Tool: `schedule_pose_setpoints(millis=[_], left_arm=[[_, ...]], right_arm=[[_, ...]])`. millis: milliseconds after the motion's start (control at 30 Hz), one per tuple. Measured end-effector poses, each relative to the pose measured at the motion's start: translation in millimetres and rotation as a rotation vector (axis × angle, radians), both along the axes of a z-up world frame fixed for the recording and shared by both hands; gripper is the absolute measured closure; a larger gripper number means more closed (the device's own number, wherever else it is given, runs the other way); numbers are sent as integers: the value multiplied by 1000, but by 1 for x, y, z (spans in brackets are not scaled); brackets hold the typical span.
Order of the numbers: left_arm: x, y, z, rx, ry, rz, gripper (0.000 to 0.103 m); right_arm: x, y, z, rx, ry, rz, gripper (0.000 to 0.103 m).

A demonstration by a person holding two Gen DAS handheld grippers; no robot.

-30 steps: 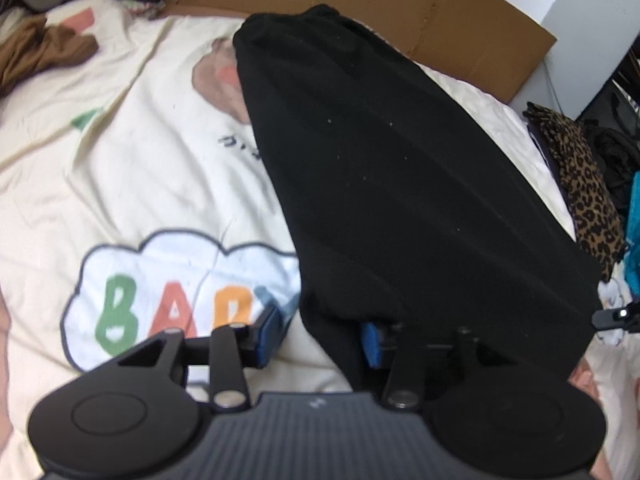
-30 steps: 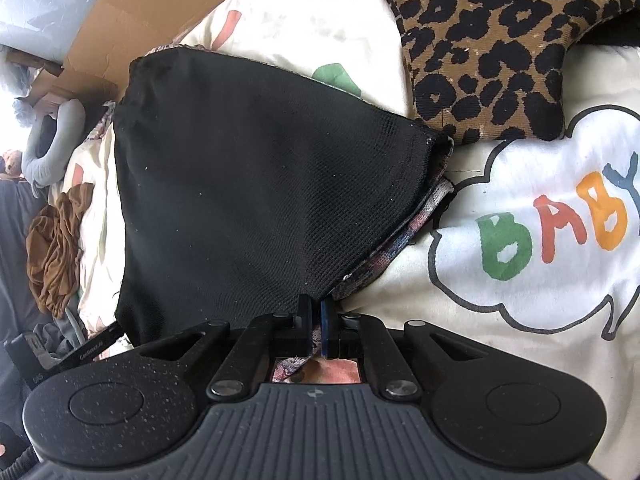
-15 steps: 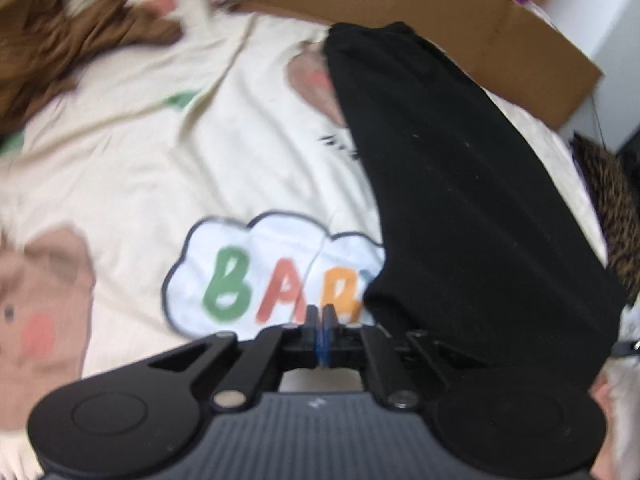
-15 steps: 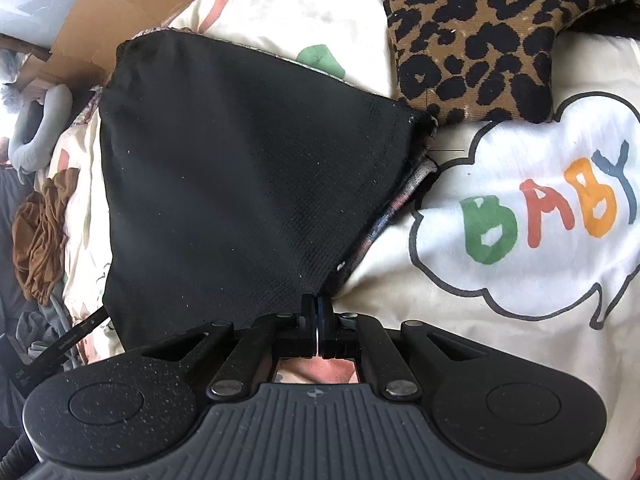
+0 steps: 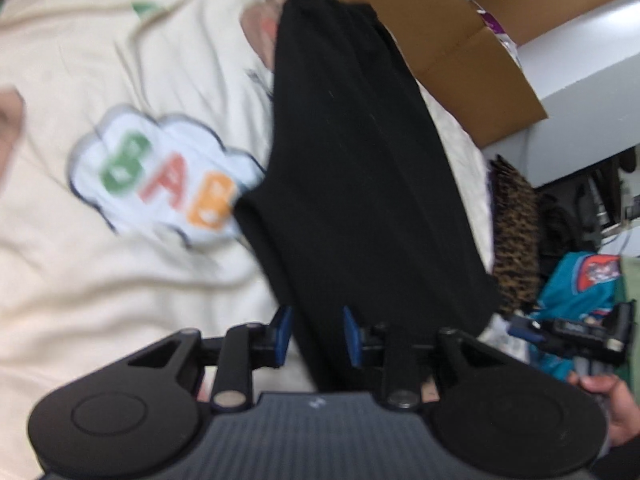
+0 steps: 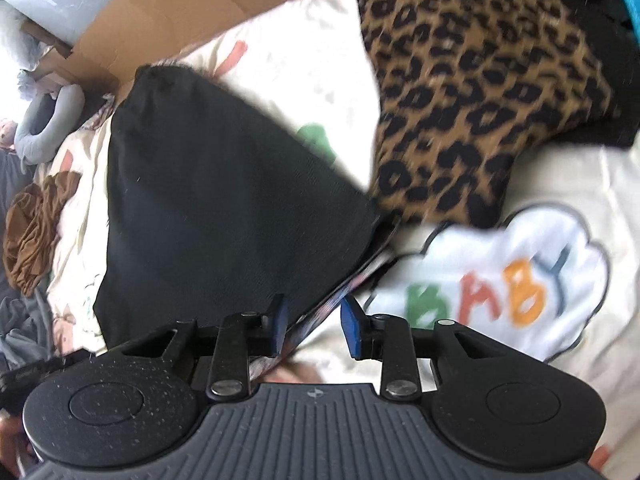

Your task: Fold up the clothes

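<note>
A black garment (image 5: 360, 168) lies folded into a long band on a cream blanket printed with a "BABY" cloud (image 5: 160, 184). My left gripper (image 5: 316, 336) is open, its blue pads either side of the garment's near end. In the right wrist view the same black garment (image 6: 224, 208) shows a patterned lining along its near right edge. My right gripper (image 6: 314, 330) is open, and that edge lies between its pads.
A leopard-print garment (image 6: 480, 92) lies right of the black one. Flattened cardboard (image 5: 440, 36) stands at the far side. A brown garment (image 6: 32, 232) and grey clothes sit at the left. A teal garment (image 5: 576, 284) lies at the right.
Both grippers were shut on the black garment's near edge half a second ago and have opened. The left view has swung so the garment now runs up the middle.
</note>
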State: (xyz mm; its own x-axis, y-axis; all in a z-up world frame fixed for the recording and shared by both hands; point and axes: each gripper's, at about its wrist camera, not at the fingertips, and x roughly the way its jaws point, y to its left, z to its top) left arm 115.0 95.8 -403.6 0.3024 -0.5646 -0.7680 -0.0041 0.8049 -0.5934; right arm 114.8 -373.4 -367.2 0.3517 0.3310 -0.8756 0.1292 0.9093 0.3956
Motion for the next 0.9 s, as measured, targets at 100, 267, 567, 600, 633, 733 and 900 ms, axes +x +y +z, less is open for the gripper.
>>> schedule_pose_setpoints(millis=[100,267,567,600,633,733,900], left_arm=[[-3,-10,-10,-34,39,-8,73],[-7,-26,-28,-91,103,-21,67],[-14,-34,-47,-139,185,3,100],[-16,-33,-47,-145,189,2,101],[-17,-32,-46,-144,187,-1,102],[-20,-28,-44,-135,184,-6,102],[-19,-22,-43,-116,186,-13,102]], right_arm=[[8,-9,6,-42,-27,5,66],[25,-12,4,-94,-49,37,61],[57,-3,-19,-146,-31,72,64],[59,-2,-23,-148,-21,80,80],[61,-1,-25,-155,-7,89,89],[58,1,-25,-161,3,108,100],[47,0,-14,-128,-2,111,100]])
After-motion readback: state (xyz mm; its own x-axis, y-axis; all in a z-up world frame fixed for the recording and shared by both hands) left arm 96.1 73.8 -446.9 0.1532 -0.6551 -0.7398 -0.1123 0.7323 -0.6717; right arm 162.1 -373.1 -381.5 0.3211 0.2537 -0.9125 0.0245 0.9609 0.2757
